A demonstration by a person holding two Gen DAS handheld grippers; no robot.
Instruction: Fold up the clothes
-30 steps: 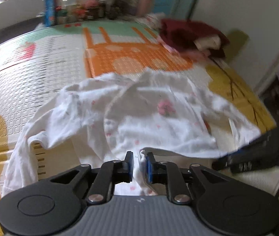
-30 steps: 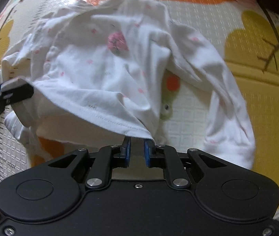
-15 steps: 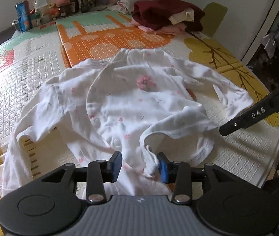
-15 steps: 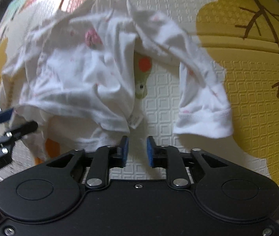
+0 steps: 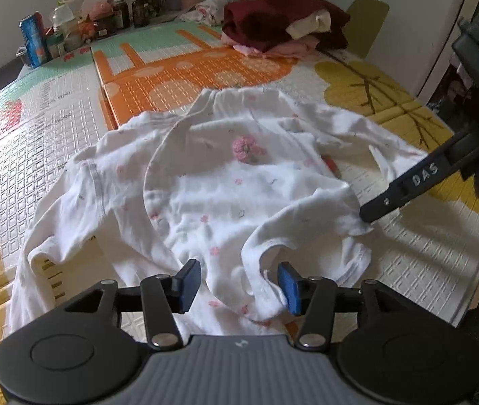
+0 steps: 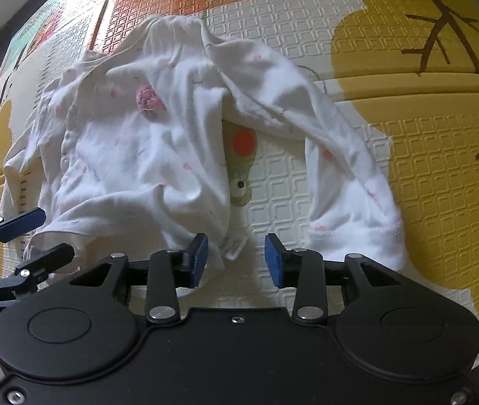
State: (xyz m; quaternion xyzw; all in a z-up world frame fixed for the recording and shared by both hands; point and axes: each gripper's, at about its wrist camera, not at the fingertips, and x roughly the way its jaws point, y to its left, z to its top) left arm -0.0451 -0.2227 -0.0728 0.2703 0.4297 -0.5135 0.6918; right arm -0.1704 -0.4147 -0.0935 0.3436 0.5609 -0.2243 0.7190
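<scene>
A white baby top (image 5: 225,182) with small pink flowers and a pink rosette lies crumpled on the play mat (image 5: 53,135); it also shows in the right wrist view (image 6: 158,141). My left gripper (image 5: 239,285) is open just above the garment's near hem, holding nothing. My right gripper (image 6: 236,258) is open over the hem's right corner, beside a sleeve (image 6: 350,202). Its finger (image 5: 408,185) reaches the garment's right edge in the left wrist view. The left gripper's fingers (image 6: 23,224) show at the left edge of the right wrist view.
A pile of dark red and pink clothes (image 5: 283,27) sits at the mat's far right. Bottles, cans and jars (image 5: 80,30) line the far edge. A yellow-green chair (image 5: 367,20) stands behind the mat. The mat's right edge (image 5: 475,270) is close.
Both grippers have opened and let go of the hem, which has dropped onto the mat. Both have pulled back a little; the garment now lies slack.
</scene>
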